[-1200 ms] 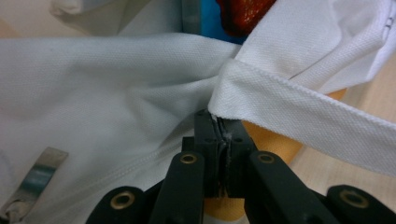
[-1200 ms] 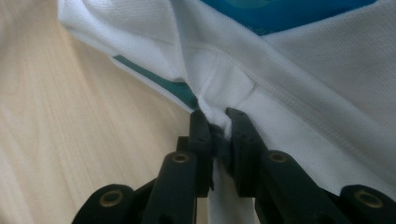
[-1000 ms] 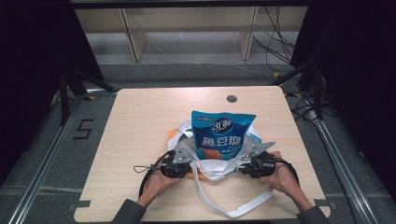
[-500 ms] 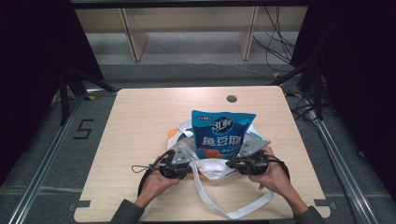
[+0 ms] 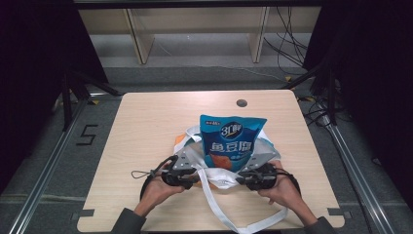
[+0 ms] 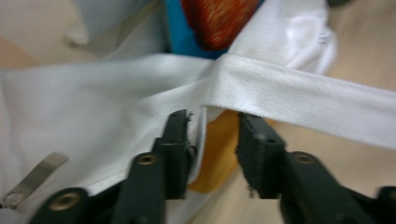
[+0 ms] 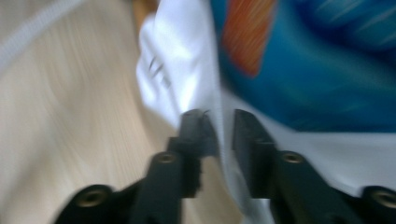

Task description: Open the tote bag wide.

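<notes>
Snack bag [image 5: 233, 142]: blue, standing upright inside the white tote bag [image 5: 220, 176], slightly right of the table's middle, top half clear of the fabric.
Tote bag mouth: rim lying along the near side of the snack bag, running left to right between the two grippers; long strap [image 5: 229, 214] trailing toward the person's edge of the table [image 5: 146, 122].
Left gripper [image 6: 212, 135]: at the left end of the rim, pointing in toward the snack bag; jaws just opened wider, parted, white rim fabric and an orange patch [image 6: 215, 158] in the gap, far pad clear of the cloth, so released rather than pinching.
Right gripper [image 7: 218, 126]: at the right end of the rim, just beside the snack bag's lower corner; jaws just opened wider, a fold of white cloth between them, gap visible on one side, grip let go.
Nearer hand: about equal, one on each flank.
Deciding relation: rim's long axis crosswise, snack bag just beyond both gripper tips.
</notes>
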